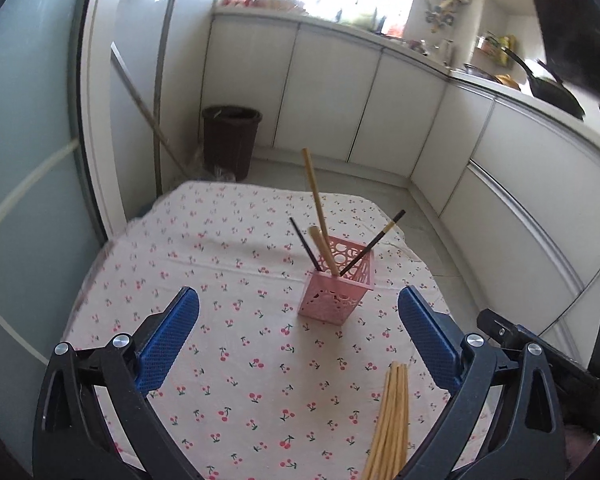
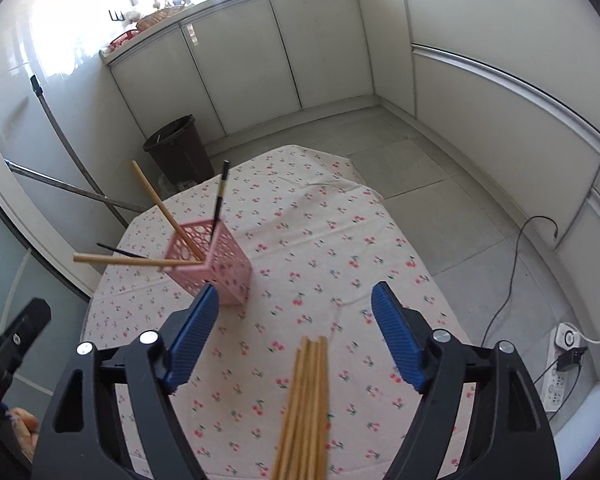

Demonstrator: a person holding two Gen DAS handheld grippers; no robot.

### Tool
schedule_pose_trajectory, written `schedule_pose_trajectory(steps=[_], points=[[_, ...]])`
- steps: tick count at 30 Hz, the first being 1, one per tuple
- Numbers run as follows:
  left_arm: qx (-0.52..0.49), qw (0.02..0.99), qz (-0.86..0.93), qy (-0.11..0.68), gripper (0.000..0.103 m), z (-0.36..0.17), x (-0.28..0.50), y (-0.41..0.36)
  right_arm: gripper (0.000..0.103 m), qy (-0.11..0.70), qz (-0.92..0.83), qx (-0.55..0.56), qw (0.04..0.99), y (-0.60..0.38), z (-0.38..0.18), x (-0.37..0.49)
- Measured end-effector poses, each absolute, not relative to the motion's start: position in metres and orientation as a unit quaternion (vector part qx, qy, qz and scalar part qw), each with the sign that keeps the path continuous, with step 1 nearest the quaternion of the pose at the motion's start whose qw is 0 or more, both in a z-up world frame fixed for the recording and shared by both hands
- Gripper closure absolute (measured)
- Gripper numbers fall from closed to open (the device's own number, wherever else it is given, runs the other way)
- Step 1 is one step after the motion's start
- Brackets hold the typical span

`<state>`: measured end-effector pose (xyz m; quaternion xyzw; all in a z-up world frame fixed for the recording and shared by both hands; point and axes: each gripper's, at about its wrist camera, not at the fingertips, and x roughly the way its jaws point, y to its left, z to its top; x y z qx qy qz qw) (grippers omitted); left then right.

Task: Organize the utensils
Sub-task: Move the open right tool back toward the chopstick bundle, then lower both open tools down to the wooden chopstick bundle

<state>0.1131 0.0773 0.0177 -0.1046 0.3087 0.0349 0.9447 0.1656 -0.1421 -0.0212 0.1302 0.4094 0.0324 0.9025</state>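
Note:
A pink perforated holder (image 1: 336, 282) stands on the cherry-print tablecloth (image 1: 236, 280). It holds two wooden chopsticks (image 1: 315, 196) and two black ones (image 1: 374, 242). A bundle of wooden chopsticks (image 1: 388, 424) lies flat on the cloth near the front. My left gripper (image 1: 298, 336) is open and empty, just short of the holder. In the right wrist view the holder (image 2: 216, 266) sits left of centre and the bundle (image 2: 304, 408) lies between the fingers. My right gripper (image 2: 296, 328) is open and empty above the bundle's far end.
A dark bin (image 1: 231, 140) stands on the floor beyond the table, with mop handles (image 1: 158, 112) leaning by the wall. White cabinets (image 1: 340, 92) line the back and right. A power strip (image 2: 560, 368) and cable (image 2: 512, 272) lie on the floor at right.

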Motion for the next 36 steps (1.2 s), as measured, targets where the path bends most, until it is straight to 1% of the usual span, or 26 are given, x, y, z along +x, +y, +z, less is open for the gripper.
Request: schedule_pose_trajectory(steps=[4,8,10,12,15,19,22,25,30,33,36], points=[[-0.072,0.945,0.02,0.317,0.007,0.005,0.112,0.055,0.015,0.398,0.021,0.126,0.908,-0.161,-0.028,0.145],[-0.063,0.929,-0.017,0.364,0.007,-0.015,0.119,0.037,0.011,0.384,0.012,0.145,0.912,-0.183,-0.024,0.127],[-0.056,0.923,-0.034,0.379,0.007,-0.021,0.123,0.025,0.007,0.372,0.007,0.17,0.912,-0.199,-0.022,0.117],[-0.04,0.917,-0.042,0.394,0.007,-0.027,0.127,0.014,0.007,0.377,0.014,0.194,0.906,-0.211,-0.023,0.113],[-0.016,0.899,-0.054,0.434,0.007,-0.043,0.139,-0.007,0.007,0.414,0.051,0.264,0.87,-0.23,-0.035,0.118],[0.008,0.868,-0.076,0.491,0.007,-0.07,0.153,-0.035,0.007,0.45,0.042,0.338,0.825,-0.254,-0.056,0.125],[0.039,0.848,-0.089,0.521,0.007,-0.085,0.165,-0.052,0.007,0.48,0.048,0.444,0.755,-0.279,-0.087,0.129],[0.038,0.824,-0.1,0.556,0.007,-0.104,0.181,-0.058,0.007,0.505,0.085,0.521,0.683,-0.282,-0.116,0.132],[0.024,0.799,-0.078,0.595,0.007,-0.128,0.204,-0.055,0.007,0.536,0.109,0.549,0.633,-0.27,-0.137,0.136],[0.028,0.787,-0.061,0.614,0.007,-0.134,0.213,-0.055,0.007,0.535,0.103,0.542,0.639,-0.269,-0.133,0.137],[-0.008,0.762,-0.05,0.646,0.007,-0.144,0.225,-0.045,0.007,0.546,0.103,0.523,0.646,-0.266,-0.13,0.139]])
